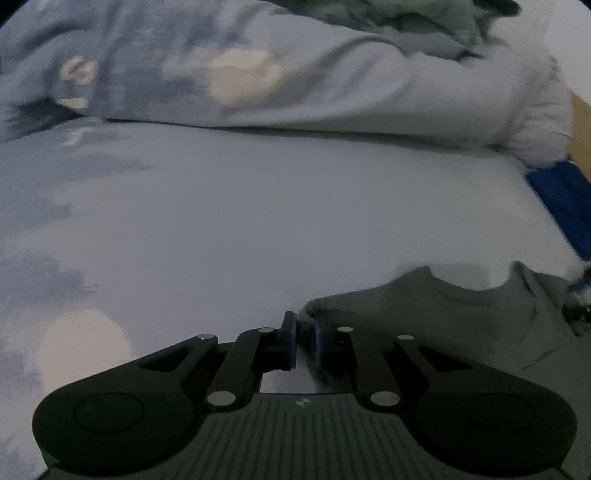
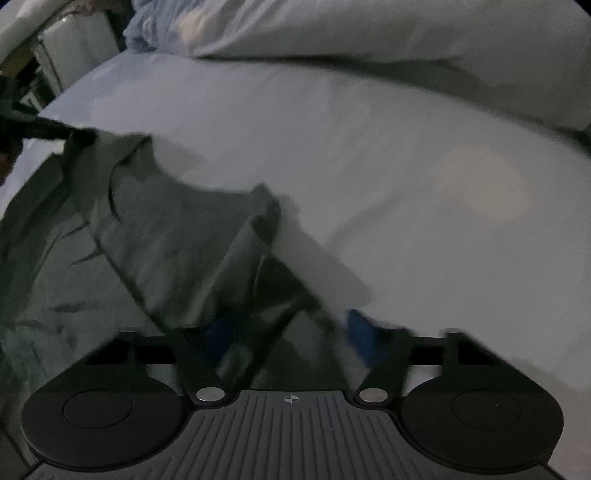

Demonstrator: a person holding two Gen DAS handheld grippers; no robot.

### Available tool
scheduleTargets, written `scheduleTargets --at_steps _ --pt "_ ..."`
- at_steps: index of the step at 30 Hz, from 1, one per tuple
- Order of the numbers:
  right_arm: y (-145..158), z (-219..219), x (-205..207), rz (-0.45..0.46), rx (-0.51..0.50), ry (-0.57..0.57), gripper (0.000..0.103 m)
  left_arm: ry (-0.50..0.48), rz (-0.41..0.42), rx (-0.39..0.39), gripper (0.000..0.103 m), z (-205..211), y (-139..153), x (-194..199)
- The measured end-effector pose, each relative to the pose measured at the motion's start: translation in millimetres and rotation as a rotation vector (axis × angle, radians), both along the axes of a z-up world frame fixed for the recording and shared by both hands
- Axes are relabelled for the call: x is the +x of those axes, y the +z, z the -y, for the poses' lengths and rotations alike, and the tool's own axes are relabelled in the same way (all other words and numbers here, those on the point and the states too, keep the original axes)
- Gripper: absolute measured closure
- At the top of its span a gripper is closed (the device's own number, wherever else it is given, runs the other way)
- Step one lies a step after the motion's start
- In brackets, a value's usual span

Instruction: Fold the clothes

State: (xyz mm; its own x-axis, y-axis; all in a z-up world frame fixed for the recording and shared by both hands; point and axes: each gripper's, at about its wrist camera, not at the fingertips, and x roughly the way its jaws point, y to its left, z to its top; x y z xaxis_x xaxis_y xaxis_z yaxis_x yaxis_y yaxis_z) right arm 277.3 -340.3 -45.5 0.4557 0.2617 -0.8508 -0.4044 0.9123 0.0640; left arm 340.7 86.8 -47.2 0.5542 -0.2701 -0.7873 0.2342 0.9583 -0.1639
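Observation:
A dark grey-green top [image 1: 461,325] lies on the bed at the lower right of the left wrist view, its scooped neckline facing away. My left gripper [image 1: 304,339] is shut on the top's near left shoulder corner. In the right wrist view the same top [image 2: 155,236] spreads over the lower left, crumpled. One of its shoulder parts runs in between the fingers of my right gripper [image 2: 291,332]. That gripper is open wide, and its blue pads [image 2: 364,332] are blurred. The left gripper [image 2: 40,127] shows dark at the far left edge, at the top's far corner.
The bed sheet [image 1: 258,221] is pale blue with cloud patches. A bunched duvet [image 1: 332,92] lies along the back, with another dark green garment [image 1: 388,22] on top of it. The bed's blue edge [image 1: 561,199] is at the right. White furniture [image 2: 62,55] stands beyond the bed.

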Motion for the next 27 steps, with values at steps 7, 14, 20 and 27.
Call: scheduleTargets --at_steps 7,14,20,27 --pt "-8.7 2.9 3.1 -0.007 -0.121 -0.055 0.1 0.015 -0.023 0.057 0.09 4.4 -7.6 0.4" --pt "-2.9 9.4 7.1 0.025 -0.187 -0.133 0.094 -0.017 -0.015 0.098 0.078 6.6 -4.7 2.3" --pt "27.1 14.5 -1.1 0.134 -0.12 -0.225 0.078 0.04 -0.007 0.093 0.046 -10.0 2.4 -1.5" --pt "77.2 55.8 -80.0 0.259 -0.041 -0.362 0.059 0.141 0.049 0.052 0.034 -33.3 19.6 -29.2"
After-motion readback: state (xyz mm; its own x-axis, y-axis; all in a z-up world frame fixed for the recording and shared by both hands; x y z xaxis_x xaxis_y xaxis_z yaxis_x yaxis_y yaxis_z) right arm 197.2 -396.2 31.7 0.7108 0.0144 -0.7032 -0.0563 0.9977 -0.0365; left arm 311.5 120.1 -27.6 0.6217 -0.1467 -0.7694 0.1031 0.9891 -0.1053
